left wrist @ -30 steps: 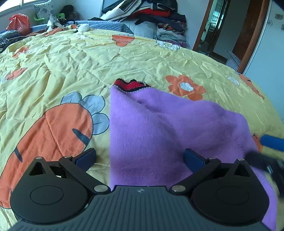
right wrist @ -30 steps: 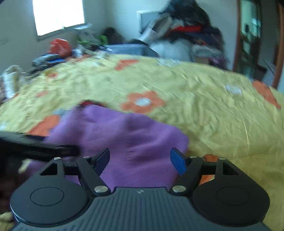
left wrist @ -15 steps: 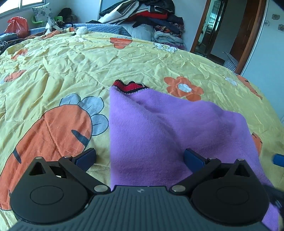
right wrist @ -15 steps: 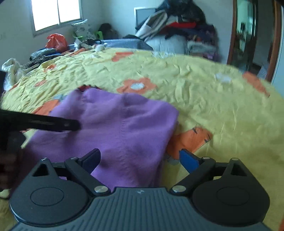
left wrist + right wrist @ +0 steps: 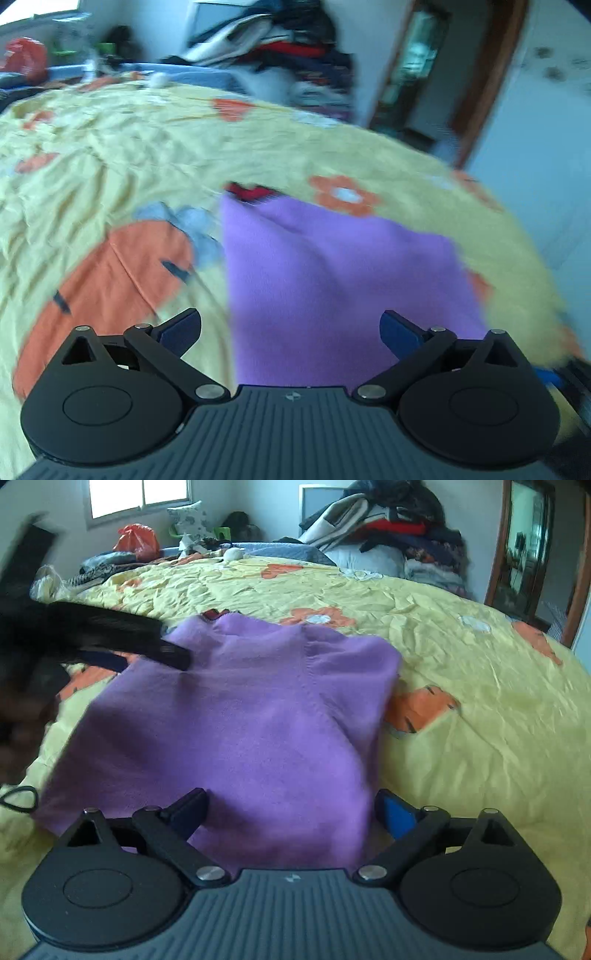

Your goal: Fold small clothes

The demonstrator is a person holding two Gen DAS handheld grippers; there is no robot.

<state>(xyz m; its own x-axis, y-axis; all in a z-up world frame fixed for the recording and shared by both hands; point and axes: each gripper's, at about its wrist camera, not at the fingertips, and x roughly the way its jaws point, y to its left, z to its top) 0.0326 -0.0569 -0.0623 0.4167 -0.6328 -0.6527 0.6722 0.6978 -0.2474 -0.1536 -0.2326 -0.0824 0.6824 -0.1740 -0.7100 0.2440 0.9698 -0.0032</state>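
Observation:
A purple knit garment (image 5: 251, 716) lies folded flat on the yellow flowered bedspread (image 5: 480, 709); it also shows in the left wrist view (image 5: 332, 280), with a red collar edge (image 5: 251, 192) at its far corner. My left gripper (image 5: 291, 328) is open and empty, above the garment's near left edge. My right gripper (image 5: 291, 812) is open and empty, above the garment's near right edge. The left gripper also shows blurred in the right wrist view (image 5: 110, 638), over the garment's far left corner.
A pile of clothes (image 5: 388, 528) is stacked at the head of the bed. A red bag (image 5: 136, 542) and clutter lie by the window. A wooden door frame (image 5: 532, 546) stands at the right. A black cable (image 5: 18, 801) lies left of the garment.
Both grippers have drawn back and stayed open. The right gripper now sees the whole garment. The left view is blurred from motion. The garment has not moved.

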